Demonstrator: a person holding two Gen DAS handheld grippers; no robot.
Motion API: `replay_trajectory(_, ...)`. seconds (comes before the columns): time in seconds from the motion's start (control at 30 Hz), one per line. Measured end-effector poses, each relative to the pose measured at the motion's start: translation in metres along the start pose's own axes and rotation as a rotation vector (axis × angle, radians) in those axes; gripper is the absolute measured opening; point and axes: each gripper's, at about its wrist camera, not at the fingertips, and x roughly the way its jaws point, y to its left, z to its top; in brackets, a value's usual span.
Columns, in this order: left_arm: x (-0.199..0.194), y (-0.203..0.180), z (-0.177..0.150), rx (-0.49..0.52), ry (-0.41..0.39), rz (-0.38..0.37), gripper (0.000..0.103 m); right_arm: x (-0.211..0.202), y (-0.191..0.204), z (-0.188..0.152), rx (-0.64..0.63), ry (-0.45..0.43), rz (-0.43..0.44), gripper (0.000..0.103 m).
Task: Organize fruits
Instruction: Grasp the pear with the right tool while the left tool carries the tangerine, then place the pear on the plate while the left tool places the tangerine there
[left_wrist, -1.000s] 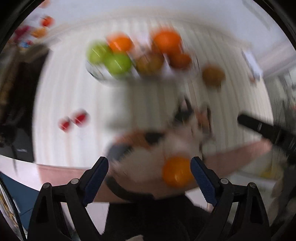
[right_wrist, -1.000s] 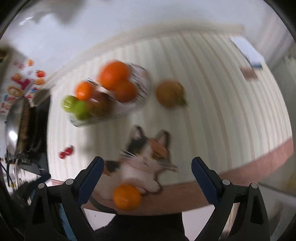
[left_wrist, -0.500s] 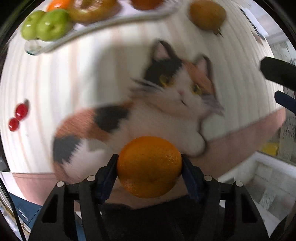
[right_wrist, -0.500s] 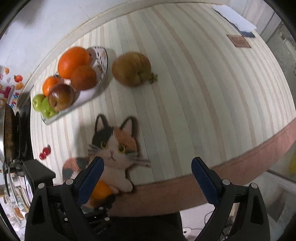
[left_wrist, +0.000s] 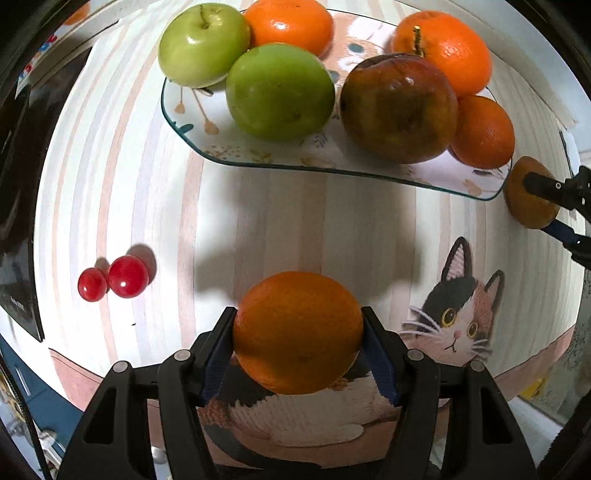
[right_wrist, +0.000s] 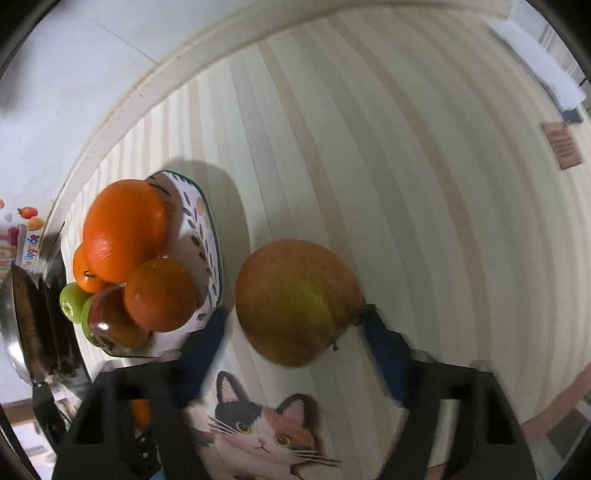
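Observation:
My left gripper (left_wrist: 297, 328) is shut on an orange (left_wrist: 297, 332) and holds it above the striped cloth, just short of the glass plate (left_wrist: 258, 153). The plate holds two green apples (left_wrist: 279, 90), a dark red apple (left_wrist: 397, 107) and several oranges (left_wrist: 443, 53). In the right wrist view my right gripper (right_wrist: 295, 325) is open, with its fingers on either side of a brownish-red pomegranate (right_wrist: 295, 301) that lies on the cloth beside the plate (right_wrist: 207, 236). The pomegranate (left_wrist: 528, 199) also shows at the right edge of the left wrist view.
Two small red cherry tomatoes (left_wrist: 114, 278) lie on the cloth to the left. A calico cat print (right_wrist: 266, 432) covers the near part of the cloth. A dark stove with a pan (right_wrist: 22, 325) stands at the far left. A white towel (right_wrist: 539, 66) lies far right.
My left gripper closed on the orange and carried it up toward the plate. My right gripper moved forward and down until its fingers straddle the pomegranate.

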Motion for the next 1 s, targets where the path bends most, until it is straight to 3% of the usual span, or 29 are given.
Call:
replay_trajectory(0.2, -0.004, -0.004, -0.005, 0.016, 0.003, -0.024, 0.063, 0.001, 0.006, -0.019, -0.062, 0.017, 0.004, 0.069)
replay_trajectory(0.53, 0.001, -0.026, -0.036, 0.068, 0.024, -0.029, 0.063, 0.010, 0.039, -0.125, -0.254, 0.126, -0.006, 0.069)
replay_trajectory(1.0, -0.004, -0.029, -0.036, 0.063, 0.007, -0.033, 0.063, 0.006, 0.041, -0.113, -0.211, 0.033, 0.019, 0.070)
